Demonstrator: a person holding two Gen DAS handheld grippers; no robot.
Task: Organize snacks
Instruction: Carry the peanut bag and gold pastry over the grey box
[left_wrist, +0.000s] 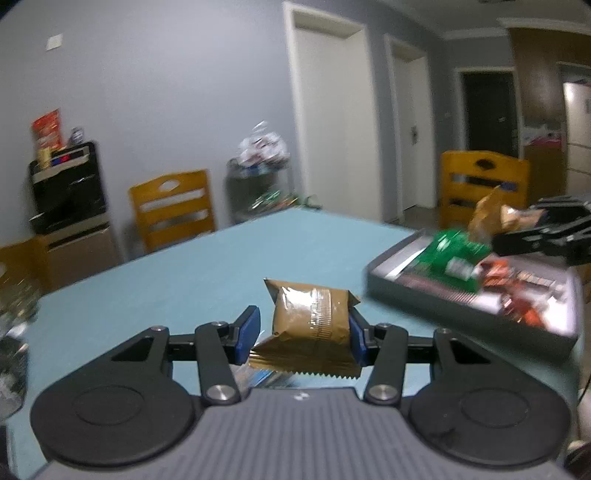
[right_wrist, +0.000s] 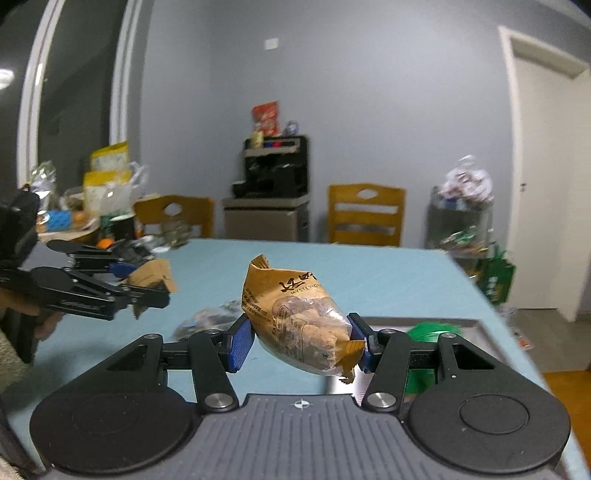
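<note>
Left gripper (left_wrist: 303, 334) clenched on gold snack packet (left_wrist: 312, 319); right gripper (right_wrist: 301, 341) grasping biscuit packet (right_wrist: 295, 317). Best lowered flat into grey tray (left_wrist: 461, 306), frame right, before releasing.

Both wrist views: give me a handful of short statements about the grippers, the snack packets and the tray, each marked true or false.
1. The left gripper holds a brown snack packet between its fingers. True.
2. The right gripper is empty. False: it holds a tan packet with a clear window.
3. The grey tray already contains snacks. True: a green packet and red-orange packets lie in it.
4. The table is covered in red. False: its surface is light blue.
5. Yellow wooden chairs stand beyond the table. True.
</note>
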